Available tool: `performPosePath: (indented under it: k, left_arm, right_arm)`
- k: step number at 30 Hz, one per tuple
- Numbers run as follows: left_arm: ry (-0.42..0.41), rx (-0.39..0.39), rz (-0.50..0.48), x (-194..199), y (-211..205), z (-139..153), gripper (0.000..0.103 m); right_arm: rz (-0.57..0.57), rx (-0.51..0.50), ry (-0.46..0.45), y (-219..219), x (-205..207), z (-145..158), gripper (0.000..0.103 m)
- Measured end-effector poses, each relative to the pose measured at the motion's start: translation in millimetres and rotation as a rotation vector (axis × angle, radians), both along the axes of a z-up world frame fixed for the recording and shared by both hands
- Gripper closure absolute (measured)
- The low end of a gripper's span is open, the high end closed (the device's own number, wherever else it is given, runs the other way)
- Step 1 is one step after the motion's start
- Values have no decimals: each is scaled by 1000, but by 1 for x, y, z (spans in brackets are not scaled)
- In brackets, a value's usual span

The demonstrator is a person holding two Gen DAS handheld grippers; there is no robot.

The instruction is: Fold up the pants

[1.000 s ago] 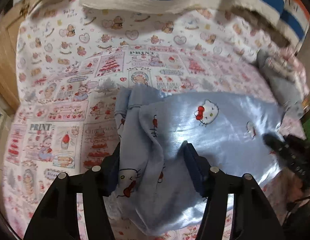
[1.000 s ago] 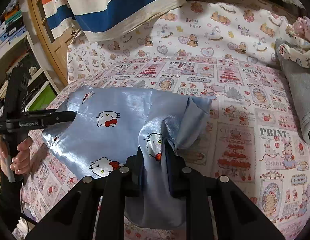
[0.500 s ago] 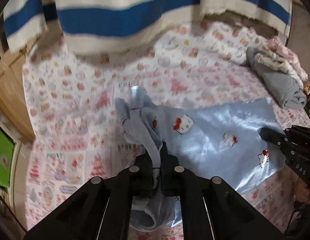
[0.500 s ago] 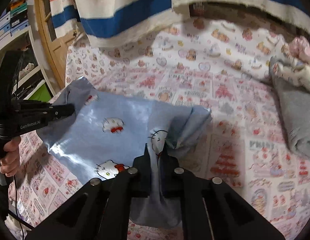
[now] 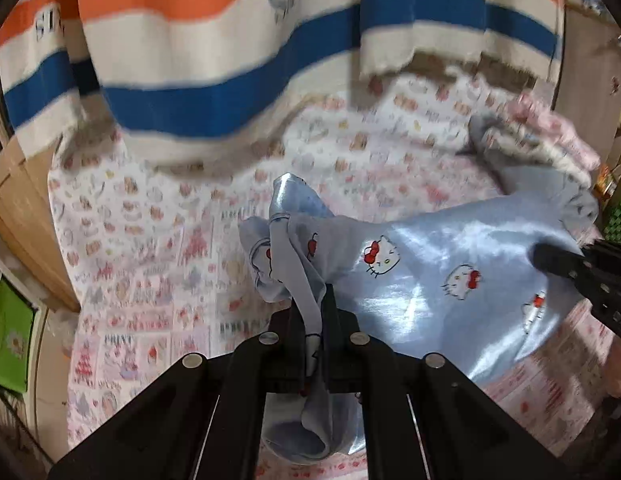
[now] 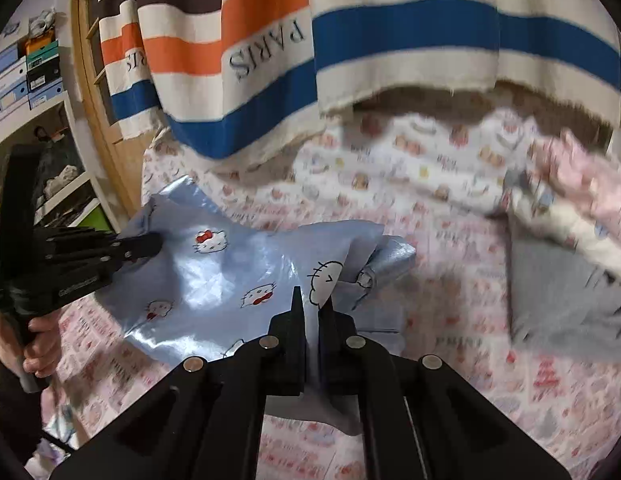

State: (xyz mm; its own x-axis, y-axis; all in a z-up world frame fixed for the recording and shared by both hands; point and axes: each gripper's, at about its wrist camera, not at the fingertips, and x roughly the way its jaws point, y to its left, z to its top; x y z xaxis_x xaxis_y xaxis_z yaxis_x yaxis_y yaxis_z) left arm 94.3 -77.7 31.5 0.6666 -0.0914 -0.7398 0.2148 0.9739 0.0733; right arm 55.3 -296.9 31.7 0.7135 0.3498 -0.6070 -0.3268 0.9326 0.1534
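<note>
A patterned bedsheet (image 6: 450,248) lies bare across the middle of the right wrist view, between the shiny blue pants (image 6: 238,264) at centre left and a pile of folded grey and pink clothes (image 6: 566,264) at the right edge. That strip is open room for a gripper. A striped hanging cloth (image 6: 390,40) fills the top of the frame and closes off the far side. At the left edge stand a wooden door frame (image 6: 90,120) and shelves (image 6: 34,80). In the left wrist view, bare sheet (image 5: 142,248) spreads at centre left, bounded by wood (image 5: 22,208) at the left edge.
</note>
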Motion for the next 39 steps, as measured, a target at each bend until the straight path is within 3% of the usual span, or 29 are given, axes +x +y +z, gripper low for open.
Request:
performPosePath:
  k: [6,7,9,10,11,12,20,23,28,31,33,35,36,37,38,39]
  left_arm:
    - [76,31,13,-8,14,-39,97]
    - [81,34,16,-8,16,-42,97]
    - [82,41,24,-9,19,-46,97]
    - [84,44,26,-8,21,-47,97]
    - [86,43,26,-8,22,-48,97]
    - [87,40,25,-7,22,-48,97]
    - [87,60,11,-3,20,-53,97]
    - [94,54,11,-1,19,-54,97]
    - [95,41,10,2,20,-54,96]
    - [99,40,6,4,19,-56,95]
    - [104,42,4,5,18,-58,95]
    - [105,44,0,5,17,-59,94]
    - [104,44,-1,5,16,-59,94]
    - [103,44,-2,5,16,-59,94]
    - [101,41,-4,4,16,-59,94]
    - [100,37,-5,4,16,-59,94]
  right_arm:
    - [-1,-4,97,-1,-20,-48,98]
    - [-5,3,103,-2,-22,-52,95]
    - [-44,-10,108,-6,-26,-57,74]
    - [-72,-21,105,-9,-26,-58,45]
    - [-108,-18,90,-14,-28,-58,23]
    - [-135,2,64,-22,-29,-57,22]
    - [-194,137,179,-64,3,-77,22]
    - [-161,169,198,-63,19,-82,22]
    - [-91,61,187,-31,31,-81,24]
    - [-54,-63,144,-3,25,-82,29]
    - [-11,-134,117,15,20,-83,38]
    - [3,-115,124,19,19,-82,57]
    - [1,-114,127,20,19,-81,60]
    - [-2,-122,125,21,20,-81,68]
    - [-10,-132,121,21,20,-81,83]
    - [-19,-126,120,20,21,-82,90]
